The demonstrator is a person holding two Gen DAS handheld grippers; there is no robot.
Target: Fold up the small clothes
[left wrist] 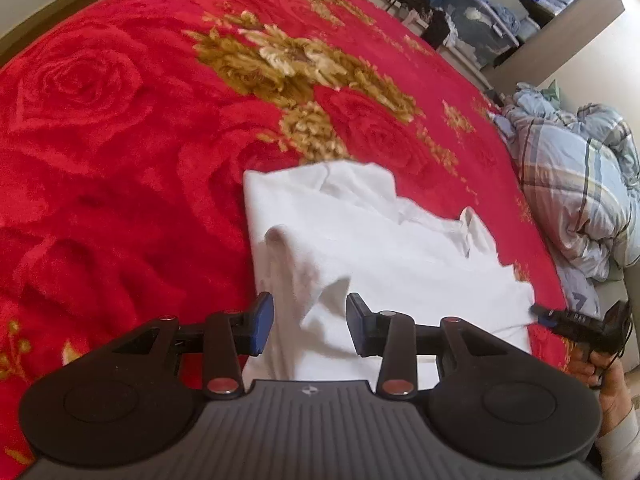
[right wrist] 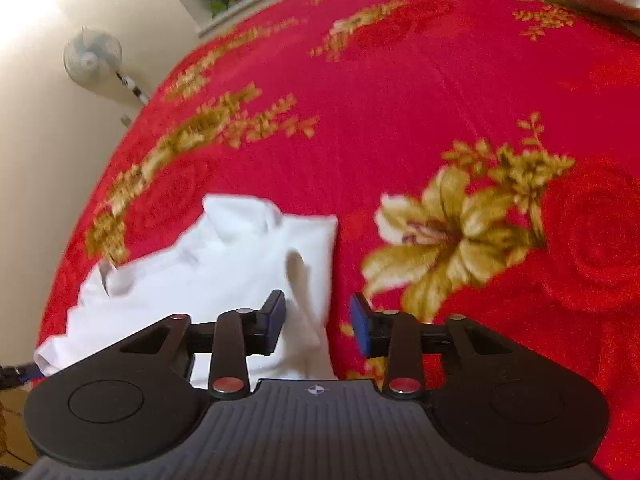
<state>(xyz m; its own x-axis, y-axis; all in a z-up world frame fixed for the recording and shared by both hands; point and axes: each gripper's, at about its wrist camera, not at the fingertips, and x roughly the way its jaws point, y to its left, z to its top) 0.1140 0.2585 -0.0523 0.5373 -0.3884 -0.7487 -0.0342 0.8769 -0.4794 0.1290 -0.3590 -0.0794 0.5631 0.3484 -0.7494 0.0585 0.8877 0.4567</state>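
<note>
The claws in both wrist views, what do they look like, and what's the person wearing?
Each claw, the left claw and the right claw, has blue pads on black fingers, black link arms with red and silver pivot caps, and a grey ribbed base bearing a small round emblem. The person's hand shows a pale sleeve cuff.

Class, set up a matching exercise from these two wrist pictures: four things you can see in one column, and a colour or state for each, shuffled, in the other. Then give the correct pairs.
Things:
1. garment
2. blanket
3. quilt
4. left gripper

Colour or state:
A. red with golden flowers
B. fingers apart, not pressing the cloth
C. white, lying folded over
D. pale blue plaid, bunched up

Pairs: 1-C, 2-A, 3-D, 4-B
</note>
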